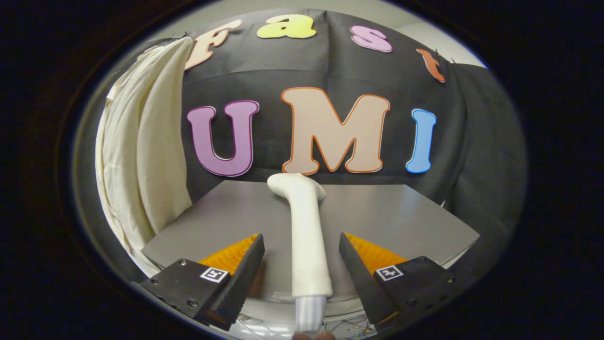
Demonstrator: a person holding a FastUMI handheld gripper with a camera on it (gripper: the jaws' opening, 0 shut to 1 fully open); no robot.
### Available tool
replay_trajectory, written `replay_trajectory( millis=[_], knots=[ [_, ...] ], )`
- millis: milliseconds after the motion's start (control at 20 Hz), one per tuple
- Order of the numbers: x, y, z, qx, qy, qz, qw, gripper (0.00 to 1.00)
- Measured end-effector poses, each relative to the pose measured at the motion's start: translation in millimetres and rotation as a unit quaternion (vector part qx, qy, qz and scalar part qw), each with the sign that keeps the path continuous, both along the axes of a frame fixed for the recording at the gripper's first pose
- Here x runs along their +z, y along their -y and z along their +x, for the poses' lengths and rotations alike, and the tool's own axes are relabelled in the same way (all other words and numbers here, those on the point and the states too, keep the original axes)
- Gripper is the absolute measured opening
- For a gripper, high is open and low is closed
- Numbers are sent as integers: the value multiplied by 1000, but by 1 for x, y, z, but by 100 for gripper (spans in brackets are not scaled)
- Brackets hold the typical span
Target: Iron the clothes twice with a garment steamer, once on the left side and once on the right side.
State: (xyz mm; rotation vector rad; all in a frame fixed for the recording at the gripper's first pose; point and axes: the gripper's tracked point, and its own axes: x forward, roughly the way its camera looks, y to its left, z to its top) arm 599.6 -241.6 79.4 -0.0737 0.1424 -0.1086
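Gripper (301, 245) fingers stand wide either side of the white steamer (306, 236) handle, not touching; close squarely mid-handle, then carry it toward the cream garment (141, 156).

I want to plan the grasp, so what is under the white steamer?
The steamer lies on the grey table, between the open gripper fingers, untouched. The table surface directly beneath it is covered.

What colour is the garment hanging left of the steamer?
Cream, plain, seen in the gripper view: the garment hangs beside the white steamer, which lies between the open fingers.
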Motion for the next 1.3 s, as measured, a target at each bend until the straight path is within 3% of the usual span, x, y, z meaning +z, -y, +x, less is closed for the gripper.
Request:
replay_trajectory(
  millis=[250, 450, 550, 650, 850, 1300],
  knots=[
    [-7, 11, 25, -6, -26, -16, 1000, 97],
    [-13, 5, 29, 13, -28, 6, 1000, 81],
    [-14, 7, 29, 10, -24, 17, 1000, 69],
    [-12, 11, 28, 8, -16, 24, 1000, 44],
    [-16, 9, 33, 7, -20, -1, 1000, 43],
    [-14, 10, 32, 8, -15, 29, 999, 40]
  ],
)
